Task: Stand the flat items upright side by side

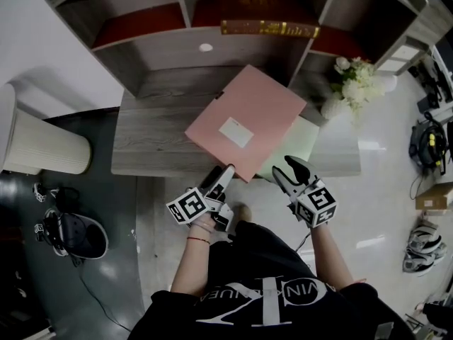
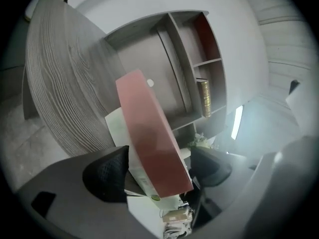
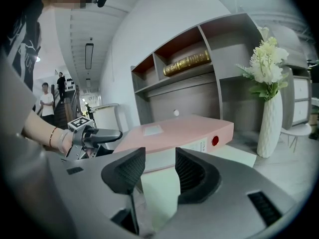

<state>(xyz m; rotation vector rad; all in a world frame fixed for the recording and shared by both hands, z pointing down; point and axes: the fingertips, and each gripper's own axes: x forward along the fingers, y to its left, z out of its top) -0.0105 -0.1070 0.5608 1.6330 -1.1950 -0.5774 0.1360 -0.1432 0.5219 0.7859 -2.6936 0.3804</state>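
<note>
A pink binder (image 1: 248, 115) lies flat on the grey desk (image 1: 156, 144), on top of a pale green folder (image 1: 303, 144). The near corners of both overhang the desk's front edge. My left gripper (image 1: 221, 173) is at the binder's near corner. In the left gripper view the pink binder (image 2: 149, 133) runs between the wide-open jaws of the left gripper (image 2: 159, 166), and the pads are not pressing on it. My right gripper (image 1: 283, 165) is at the green folder's near edge. Its jaws (image 3: 159, 168) stand apart with the green folder (image 3: 234, 156) showing between them.
A shelf hutch (image 1: 141, 48) stands at the back of the desk, with a gold-lettered book (image 1: 269, 28) lying in it. A white vase of flowers (image 1: 350, 80) stands at the desk's right end. A ribbed white bin (image 1: 42, 144) and shoes (image 1: 78, 236) are on the floor at left.
</note>
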